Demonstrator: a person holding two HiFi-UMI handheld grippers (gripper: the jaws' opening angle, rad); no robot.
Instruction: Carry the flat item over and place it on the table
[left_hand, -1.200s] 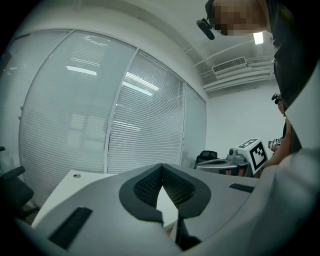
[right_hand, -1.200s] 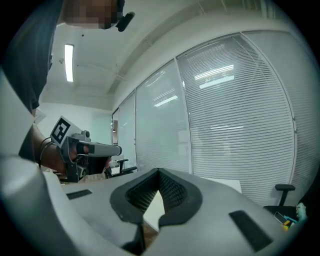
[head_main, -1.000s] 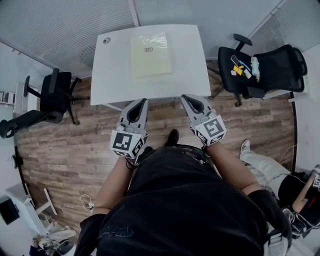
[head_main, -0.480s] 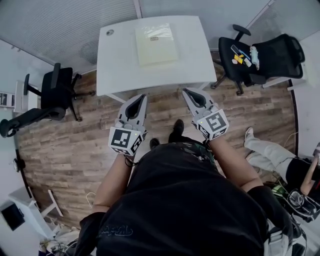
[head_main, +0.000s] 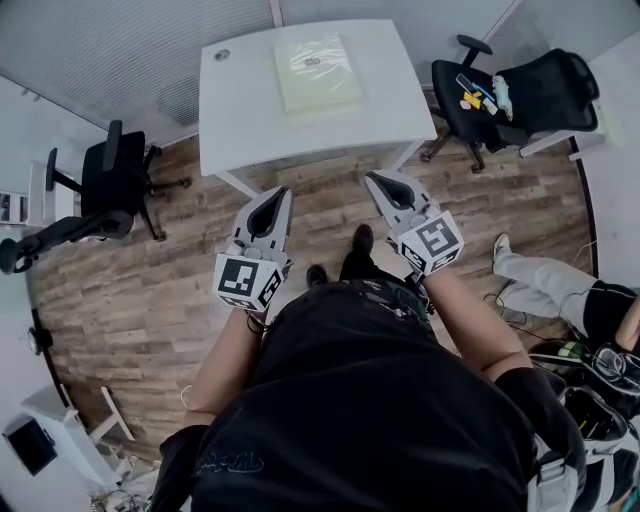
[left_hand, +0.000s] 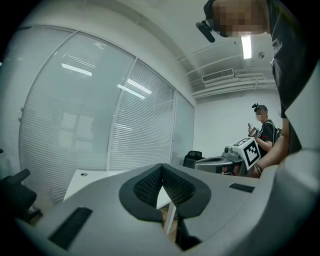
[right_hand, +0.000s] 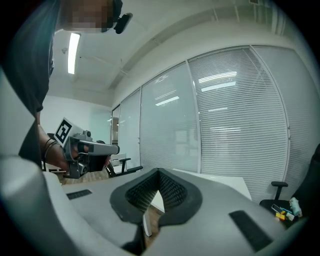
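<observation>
The flat item (head_main: 317, 70), a pale yellow-green packet in clear wrap, lies on the far half of the white table (head_main: 240, 110). Both grippers hang over the wood floor, well short of the table's near edge. My left gripper (head_main: 279, 194) is shut with nothing in it, and its joined jaw tips (left_hand: 161, 169) point toward the table. My right gripper (head_main: 374, 180) is also shut and empty, its tips (right_hand: 159, 174) aimed at the table's white top (right_hand: 220, 181). Neither gripper touches the item.
A black office chair (head_main: 110, 185) stands at the left. Another black chair (head_main: 530, 90) at the right carries small items (head_main: 478, 95) on its seat. A seated person's legs (head_main: 545, 285) are at the right. Glass walls with blinds (left_hand: 100, 125) back the table.
In the head view the table and flat item have slid up toward the top edge, so I stand farther back. Both grippers stay shut and hardly shift.
</observation>
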